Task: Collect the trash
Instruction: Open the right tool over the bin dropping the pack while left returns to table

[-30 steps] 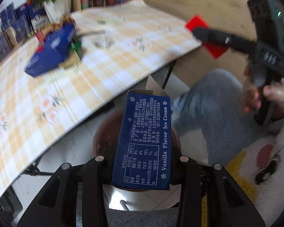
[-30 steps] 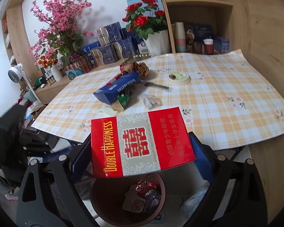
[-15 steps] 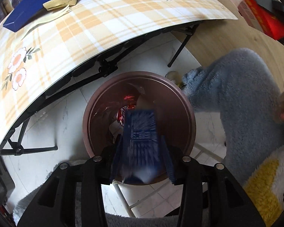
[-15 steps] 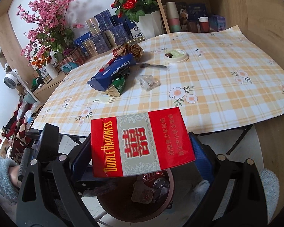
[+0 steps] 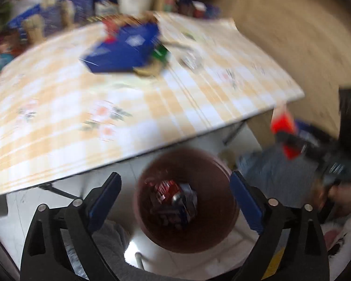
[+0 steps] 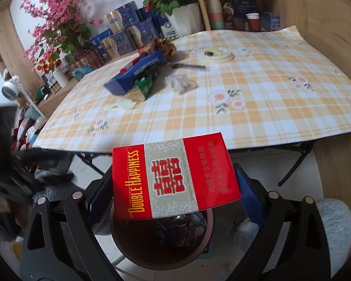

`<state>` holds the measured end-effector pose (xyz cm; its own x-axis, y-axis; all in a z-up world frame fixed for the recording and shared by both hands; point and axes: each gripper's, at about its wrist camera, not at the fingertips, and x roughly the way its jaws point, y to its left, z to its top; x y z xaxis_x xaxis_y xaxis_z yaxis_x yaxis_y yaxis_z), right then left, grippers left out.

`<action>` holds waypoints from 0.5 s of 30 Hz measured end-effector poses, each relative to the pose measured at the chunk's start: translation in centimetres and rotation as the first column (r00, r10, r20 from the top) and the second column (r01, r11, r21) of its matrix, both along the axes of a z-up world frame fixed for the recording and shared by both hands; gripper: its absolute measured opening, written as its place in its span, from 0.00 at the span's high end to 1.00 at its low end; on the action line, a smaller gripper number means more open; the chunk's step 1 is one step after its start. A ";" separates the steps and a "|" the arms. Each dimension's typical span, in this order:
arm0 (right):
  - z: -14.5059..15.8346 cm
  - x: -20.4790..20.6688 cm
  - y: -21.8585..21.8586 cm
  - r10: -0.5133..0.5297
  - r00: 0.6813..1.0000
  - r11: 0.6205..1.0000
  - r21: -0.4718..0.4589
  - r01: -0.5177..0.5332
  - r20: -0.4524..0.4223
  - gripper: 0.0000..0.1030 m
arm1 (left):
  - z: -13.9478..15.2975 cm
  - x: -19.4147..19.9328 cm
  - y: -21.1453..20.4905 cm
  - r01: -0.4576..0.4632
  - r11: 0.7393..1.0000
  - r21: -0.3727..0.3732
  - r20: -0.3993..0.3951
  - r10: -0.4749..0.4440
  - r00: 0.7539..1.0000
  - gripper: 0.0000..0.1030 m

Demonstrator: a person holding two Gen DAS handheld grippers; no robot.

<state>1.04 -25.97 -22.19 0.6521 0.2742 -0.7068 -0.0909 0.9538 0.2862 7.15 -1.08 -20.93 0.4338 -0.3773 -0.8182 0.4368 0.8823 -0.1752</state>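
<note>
Both grippers hang over the brown bin, and I see each one from its own camera. My right gripper (image 6: 175, 180) is squeezing a red cigarette box (image 6: 175, 175) between its blue pads (image 6: 249, 196). It is a flat cardboard box, shiny, with a grey band down the middle and gold letters. Its long side runs left to right across the jaws, and its big flat face looks up at the camera. The box sits right above the round bin (image 6: 161, 255), which stands on the white floor near the table edge. I can see a can and other trash in the bin under the box.

My left gripper (image 5: 175, 199) is wide open and holds nothing. Its picture is blurry. Between its two blue pads (image 5: 245, 201) I see the bin (image 5: 213, 164), smooth and round like a bucket. A blue carton (image 5: 187, 201) lies down inside it, next to something red. I cannot tell which way the carton points.

Farther away is the table (image 6: 269, 93) with a yellow and white check cloth with flowers. More trash lies on it: a long blue box (image 6: 135, 72) lying at a slant, a green wrapper (image 6: 145, 86) just beside it, a crumpled clear bag (image 6: 182, 83), and a round lid (image 6: 218, 55) at the far side.
</note>
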 end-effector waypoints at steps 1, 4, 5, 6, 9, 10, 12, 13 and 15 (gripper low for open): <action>-0.3 0.0 0.3 0.012 1.000 1.000 -0.001 -0.012 -0.005 0.11 | 0.6 -0.5 0.7 -0.024 1.000 -0.007 0.029 0.024 0.999 0.09; -1.1 0.2 1.5 0.059 0.998 0.998 -0.012 -0.059 -0.021 0.11 | 1.8 -2.1 2.3 -0.085 0.996 0.003 0.119 0.084 0.989 0.09; -1.4 0.2 2.0 0.075 0.997 0.997 -0.009 -0.076 -0.025 0.11 | 2.5 -3.0 2.9 -0.128 0.992 0.023 0.181 0.122 0.976 0.09; -1.7 0.3 2.3 0.088 0.996 0.996 -0.004 -0.088 -0.030 0.11 | 2.9 -3.6 3.3 -0.152 0.988 0.027 0.218 0.143 0.965 0.07; -2.7 0.4 3.7 0.131 0.989 0.991 -0.017 -0.132 -0.062 0.11 | 4.0 -5.6 4.6 -0.225 0.974 0.005 0.314 0.212 0.925 0.06; -3.0 0.5 4.2 0.148 0.986 0.988 -0.027 -0.150 -0.071 0.11 | 4.2 -6.2 5.0 -0.243 0.970 -0.004 0.334 0.230 0.914 0.06; -3.4 0.7 5.2 0.185 0.979 0.981 -0.043 -0.190 -0.088 0.10 | 4.1 -7.1 5.5 -0.271 0.963 -0.008 0.364 0.255 0.896 0.06; -3.7 0.8 5.7 0.203 0.974 0.977 -0.047 -0.208 -0.099 0.10 | 4.0 -7.6 5.7 -0.283 0.959 -0.013 0.378 0.267 0.887 0.06; -4.2 0.8 6.3 0.226 0.966 0.970 -0.058 -0.234 -0.123 0.10 | 3.3 -8.0 6.1 -0.302 0.953 -0.028 0.385 0.289 0.876 0.06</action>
